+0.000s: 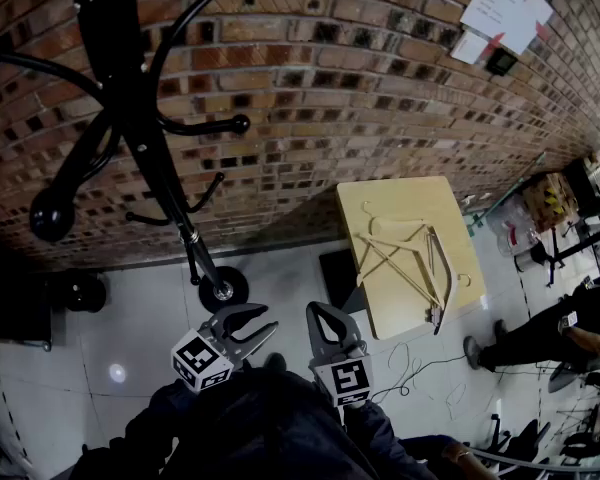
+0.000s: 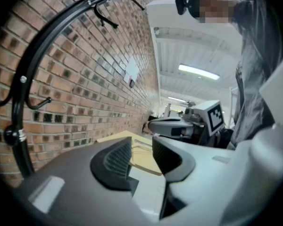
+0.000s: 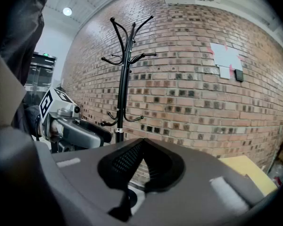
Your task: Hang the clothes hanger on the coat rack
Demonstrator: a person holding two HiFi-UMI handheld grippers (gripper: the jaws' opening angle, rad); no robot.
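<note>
— Wooden hangers [image 1: 405, 258] lie heaped on the tabletop [image 1: 412, 196], right of my tools, well apart from the black rack [image 1: 130, 118] by the brick wall [image 1: 360, 78].
— Your tools?
— Left tool [image 1: 255, 323] half open, empty; right tool [image 1: 325, 316] closed, empty. Rack's top is cut off; hanger count unclear.

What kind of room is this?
Probably an indoor workshop or lab: a brick wall, a black coat rack on a tiled floor, and a small table holding wooden hangers.
</note>
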